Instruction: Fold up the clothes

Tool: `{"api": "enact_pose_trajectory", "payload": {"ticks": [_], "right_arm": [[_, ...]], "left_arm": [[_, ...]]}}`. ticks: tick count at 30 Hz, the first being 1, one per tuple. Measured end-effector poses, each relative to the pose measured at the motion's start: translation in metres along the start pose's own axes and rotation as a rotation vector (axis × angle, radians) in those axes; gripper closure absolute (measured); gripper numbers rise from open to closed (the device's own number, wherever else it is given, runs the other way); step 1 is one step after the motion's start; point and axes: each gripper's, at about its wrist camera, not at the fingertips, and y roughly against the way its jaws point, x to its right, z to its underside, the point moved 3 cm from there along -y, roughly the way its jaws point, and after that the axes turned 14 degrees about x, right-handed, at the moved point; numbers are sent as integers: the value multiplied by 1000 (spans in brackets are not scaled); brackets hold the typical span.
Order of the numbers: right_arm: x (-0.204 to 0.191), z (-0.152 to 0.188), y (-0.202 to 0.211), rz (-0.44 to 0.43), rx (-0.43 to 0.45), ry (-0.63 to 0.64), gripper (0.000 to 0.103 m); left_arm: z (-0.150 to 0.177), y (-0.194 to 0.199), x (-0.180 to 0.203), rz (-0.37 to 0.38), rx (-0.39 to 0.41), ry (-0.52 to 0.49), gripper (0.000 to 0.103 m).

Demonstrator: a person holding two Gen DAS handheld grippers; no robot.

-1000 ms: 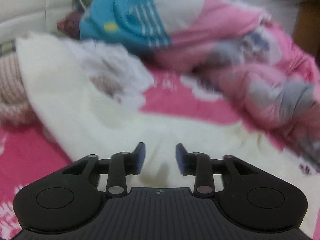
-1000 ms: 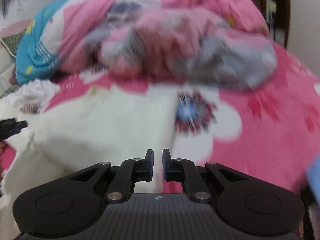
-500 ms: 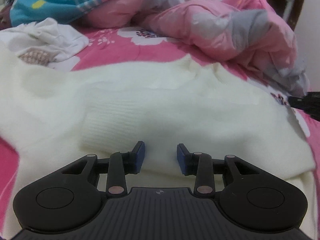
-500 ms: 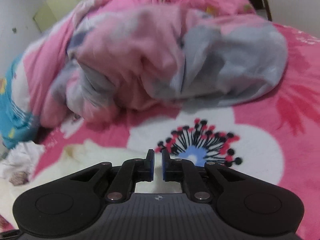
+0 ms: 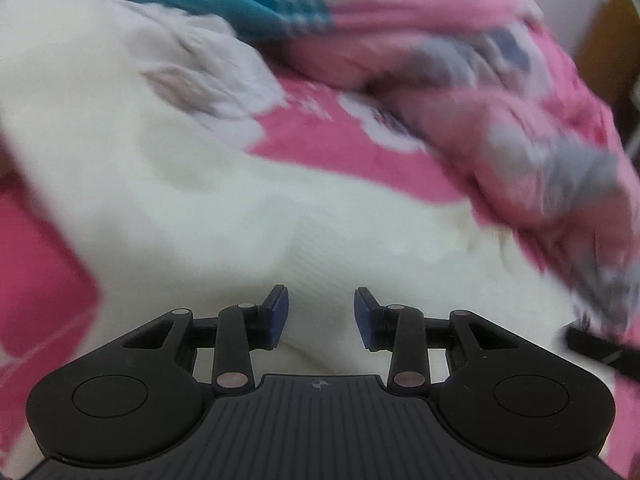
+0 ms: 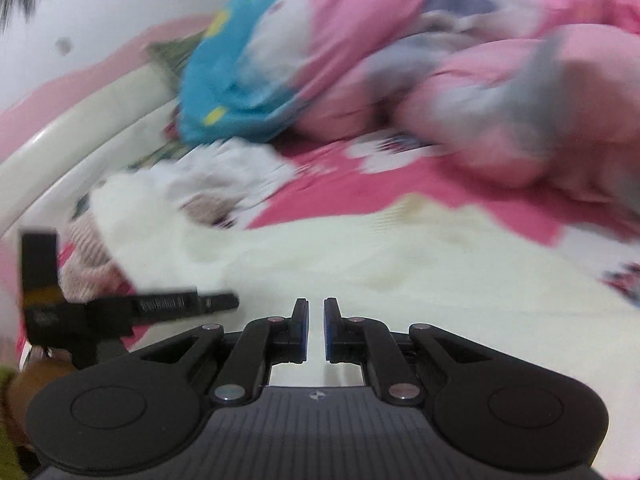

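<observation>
Cream-white knitted sweater [image 5: 224, 216] lies spread flat on a pink fleece bed cover with white flower print [image 5: 344, 148], filling the near and middle ground of both wrist views. Both pictures are motion-blurred.

Left gripper [image 5: 320, 318]: jaws partly apart, blue pads clear of the knit, nothing between them; it hangs just above the sweater. Its black body also shows at the left edge of the right wrist view.

Right gripper [image 6: 316, 330]: jaws nearly together, only a thin slit between the pads, no cloth pinched; sweater fabric lies directly ahead of it.

Surface: beyond the sweater, a small crumpled white garment with a brownish print [image 6: 236, 184] sits on the cover, touching the sweater's far edge. Behind that, a bunched pink, grey and white quilt [image 6: 500, 92] is heaped across the back, with a blue patch carrying yellow spots [image 6: 216, 80] at its left end.

Room: white wall [image 6: 104, 12] behind the bed; a pale curved bed rail [image 6: 80, 120] runs along the left side.
</observation>
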Motion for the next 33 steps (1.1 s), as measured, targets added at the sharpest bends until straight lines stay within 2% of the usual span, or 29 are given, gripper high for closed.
{"api": "enact_pose_trajectory", "payload": {"ticks": [7,9,11,12,15,18,23,28,30,33], "right_arm": [[-57,10,-58,-91,-58,74,96],[-59,21,-80,-79,-123,80,96],[-57,41,-101,-26,-213,109,96],[-56,46,-106,-8,-232,105,96],[-52,46,-107,8,-215,26,96],[-49,47,-107,28,-212,-30,97],[-55,46,-111,61,-227,-1,97],[-60,46,-112,88,-218,14,97],[-64,46,-112,100,-224,33,97],[-67,46,-113,113,-231,53,96]], "left_arm": [[-45,38,-83,-178,127,118,66],[-59,45,-105,-229,166,134,64],[-72,50,-126,-278,199,147,58],[-77,50,-135,-297,212,159,58],[-95,48,-159,-339,257,192,57],[-109,42,-171,-341,271,194,54],[-125,35,-172,-319,280,208,54],[-150,58,-159,-228,378,163,54],[-166,59,-164,-228,425,140,54],[-195,37,-190,-310,411,165,52]]}}
